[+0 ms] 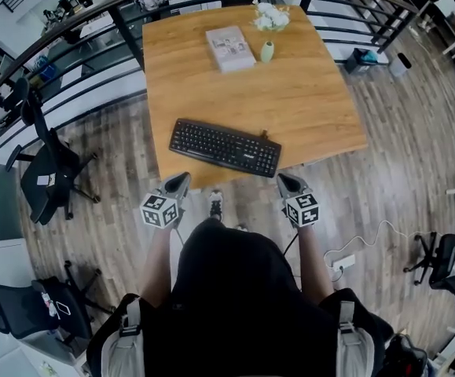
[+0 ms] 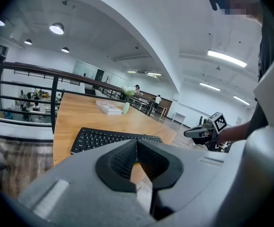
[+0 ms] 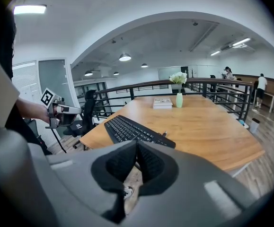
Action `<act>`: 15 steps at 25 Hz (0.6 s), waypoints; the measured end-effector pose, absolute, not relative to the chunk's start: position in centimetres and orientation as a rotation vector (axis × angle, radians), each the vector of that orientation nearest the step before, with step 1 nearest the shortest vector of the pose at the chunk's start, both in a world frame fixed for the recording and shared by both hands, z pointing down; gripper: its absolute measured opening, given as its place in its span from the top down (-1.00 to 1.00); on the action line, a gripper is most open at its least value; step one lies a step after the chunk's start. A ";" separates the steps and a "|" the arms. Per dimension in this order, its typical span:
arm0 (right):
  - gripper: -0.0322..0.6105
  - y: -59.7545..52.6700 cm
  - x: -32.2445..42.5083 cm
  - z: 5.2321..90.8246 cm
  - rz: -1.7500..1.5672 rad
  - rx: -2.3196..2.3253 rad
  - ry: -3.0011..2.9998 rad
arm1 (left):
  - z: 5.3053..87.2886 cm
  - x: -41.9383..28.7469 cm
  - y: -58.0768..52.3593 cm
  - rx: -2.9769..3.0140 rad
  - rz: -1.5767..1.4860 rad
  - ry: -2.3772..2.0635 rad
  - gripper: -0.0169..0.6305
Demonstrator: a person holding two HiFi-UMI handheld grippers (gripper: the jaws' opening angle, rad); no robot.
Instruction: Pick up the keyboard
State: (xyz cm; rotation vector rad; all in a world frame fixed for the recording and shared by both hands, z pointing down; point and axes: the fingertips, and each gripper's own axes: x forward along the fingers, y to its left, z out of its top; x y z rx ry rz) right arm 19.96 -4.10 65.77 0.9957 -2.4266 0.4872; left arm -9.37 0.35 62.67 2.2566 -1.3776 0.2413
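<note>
Near the bottom edge of the wooden tabletop (image 1: 306,93), around the middle of the head view, the black keyboard (image 1: 225,147) lies flat and slightly slanted. Just below that edge, the left gripper (image 1: 181,181) and right gripper (image 1: 288,181) hang clear of the keyboard, one toward each end. Both have their fingers pressed together with nothing between them. Toward the top of the frame sit a book (image 1: 229,48) and a small vase (image 1: 267,50) of white flowers.
</note>
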 end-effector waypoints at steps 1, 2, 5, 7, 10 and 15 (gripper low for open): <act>0.89 -4.4 19.8 65.7 0.486 0.996 -2.424 | 62.6 -9.6 0.0 2.261 0.241 -1.373 0.90; 0.89 -4.6 19.5 65.7 0.483 0.991 -2.420 | 62.5 -9.8 -0.3 2.266 0.243 -1.366 0.90; 0.89 -5.4 18.6 65.8 0.469 0.977 -2.410 | 62.6 -10.9 -1.3 2.269 0.255 -1.357 0.90; 0.89 -5.8 18.1 65.8 0.469 0.979 -2.408 | 62.7 -11.9 -1.9 2.263 0.253 -1.362 0.90; 0.89 -6.6 17.4 66.0 0.469 0.978 -2.400 | 62.8 -13.1 -3.3 2.259 0.239 -1.374 0.90; 0.89 -7.9 16.5 66.5 0.477 0.981 -2.379 | 63.4 -14.3 -4.9 2.245 0.217 -1.372 0.90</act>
